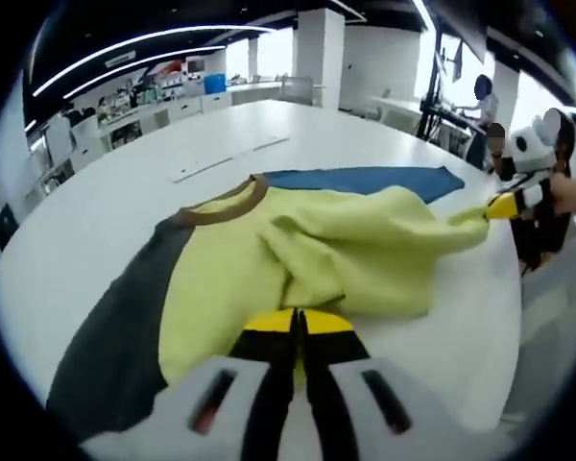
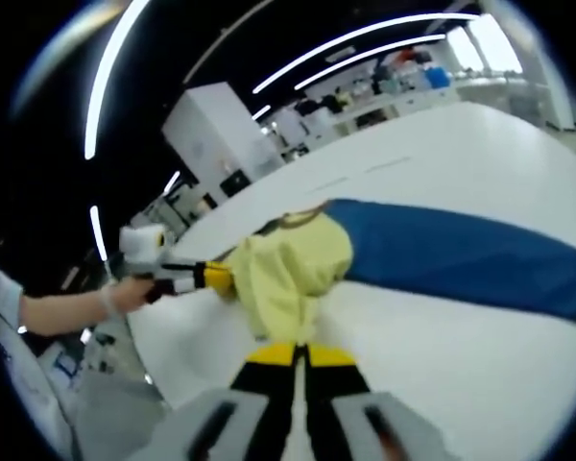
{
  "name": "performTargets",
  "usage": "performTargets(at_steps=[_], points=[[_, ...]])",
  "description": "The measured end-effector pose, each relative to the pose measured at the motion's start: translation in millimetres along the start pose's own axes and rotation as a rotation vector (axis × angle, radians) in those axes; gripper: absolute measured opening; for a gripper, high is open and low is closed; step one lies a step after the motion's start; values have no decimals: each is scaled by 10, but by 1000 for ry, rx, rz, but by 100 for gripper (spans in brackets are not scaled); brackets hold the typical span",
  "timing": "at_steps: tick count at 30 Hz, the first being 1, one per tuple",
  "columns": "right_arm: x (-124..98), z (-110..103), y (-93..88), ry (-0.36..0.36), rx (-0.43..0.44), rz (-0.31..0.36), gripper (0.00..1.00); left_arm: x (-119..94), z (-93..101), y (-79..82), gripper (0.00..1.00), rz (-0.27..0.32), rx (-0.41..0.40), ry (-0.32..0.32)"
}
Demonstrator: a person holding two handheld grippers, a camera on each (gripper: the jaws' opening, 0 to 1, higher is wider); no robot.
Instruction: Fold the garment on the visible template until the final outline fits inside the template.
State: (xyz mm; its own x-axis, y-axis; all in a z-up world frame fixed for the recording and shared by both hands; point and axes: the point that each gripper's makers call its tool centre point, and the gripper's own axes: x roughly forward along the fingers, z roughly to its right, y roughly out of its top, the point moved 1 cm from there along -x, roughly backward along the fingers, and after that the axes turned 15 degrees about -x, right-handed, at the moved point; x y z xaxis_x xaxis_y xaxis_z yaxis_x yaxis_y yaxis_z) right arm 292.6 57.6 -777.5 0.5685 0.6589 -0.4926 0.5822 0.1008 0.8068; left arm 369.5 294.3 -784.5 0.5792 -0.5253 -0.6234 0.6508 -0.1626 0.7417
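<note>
We see garment (image 1: pixel 355 250) bunched on white table (image 1: pixel 125 211): yellow body, grey and blue sleeves. L gripper (image 1: pixel 298 322) and R gripper (image 2: pixel 302 353) jaws both closed, pinching yellow fabric.

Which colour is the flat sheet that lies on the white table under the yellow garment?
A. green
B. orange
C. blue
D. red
C: the template sheet spread on the white table is blue, and it runs out from beneath the bunched yellow garment; the left gripper view shows the same blue sheet behind the garment's brown collar.
</note>
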Motion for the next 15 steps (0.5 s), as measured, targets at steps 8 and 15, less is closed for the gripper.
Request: performTargets(at_steps=[8, 15], points=[[-74, 45, 35, -11, -13, 6, 0, -382, -121, 45, 0, 89, -67, 1], [-169, 108, -50, -28, -1, 2, 0, -692, -202, 58, 0, 145, -113, 21]])
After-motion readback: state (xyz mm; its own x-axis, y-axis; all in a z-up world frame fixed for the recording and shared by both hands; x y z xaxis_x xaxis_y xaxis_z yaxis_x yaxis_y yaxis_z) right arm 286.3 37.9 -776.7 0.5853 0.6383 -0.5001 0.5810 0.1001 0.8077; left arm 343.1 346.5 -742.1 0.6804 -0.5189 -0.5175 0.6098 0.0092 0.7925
